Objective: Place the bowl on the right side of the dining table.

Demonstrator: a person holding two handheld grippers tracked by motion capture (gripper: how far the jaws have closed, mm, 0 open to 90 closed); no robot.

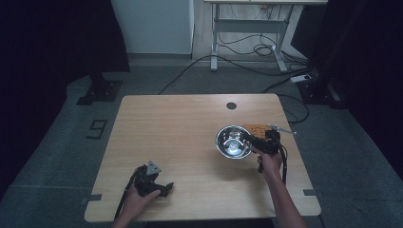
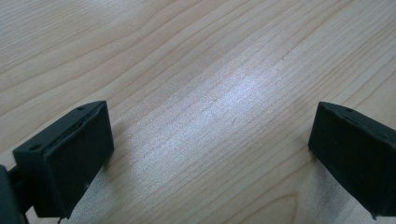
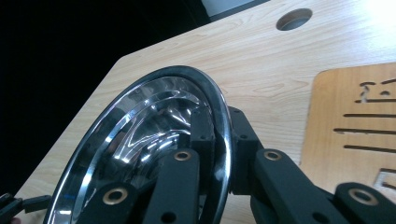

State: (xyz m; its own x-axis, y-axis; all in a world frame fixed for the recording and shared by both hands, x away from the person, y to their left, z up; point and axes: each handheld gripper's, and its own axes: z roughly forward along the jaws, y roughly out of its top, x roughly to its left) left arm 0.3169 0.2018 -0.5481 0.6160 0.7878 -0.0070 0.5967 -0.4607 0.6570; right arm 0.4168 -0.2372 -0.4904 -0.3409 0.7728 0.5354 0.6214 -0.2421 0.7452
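Right gripper (image 1: 254,141), right of frame centre, is clamped on the rim of the steel bowl (image 1: 233,141) beside a wooden board (image 1: 256,128). Bowl grasped; moving remains. Left gripper (image 1: 153,183), lower left, gapes wide, holding nothing.

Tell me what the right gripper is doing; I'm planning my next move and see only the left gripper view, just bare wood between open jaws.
Observer: The right gripper is shut on the rim of a steel bowl, one jaw inside, one outside.
Operator: Anything near the bowl?
Observer: A wooden board with cut slots lies right beside it.
Operator: Where's my gripper from there?
Observer: The left gripper rests near the table's front-left edge, apart from the bowl.
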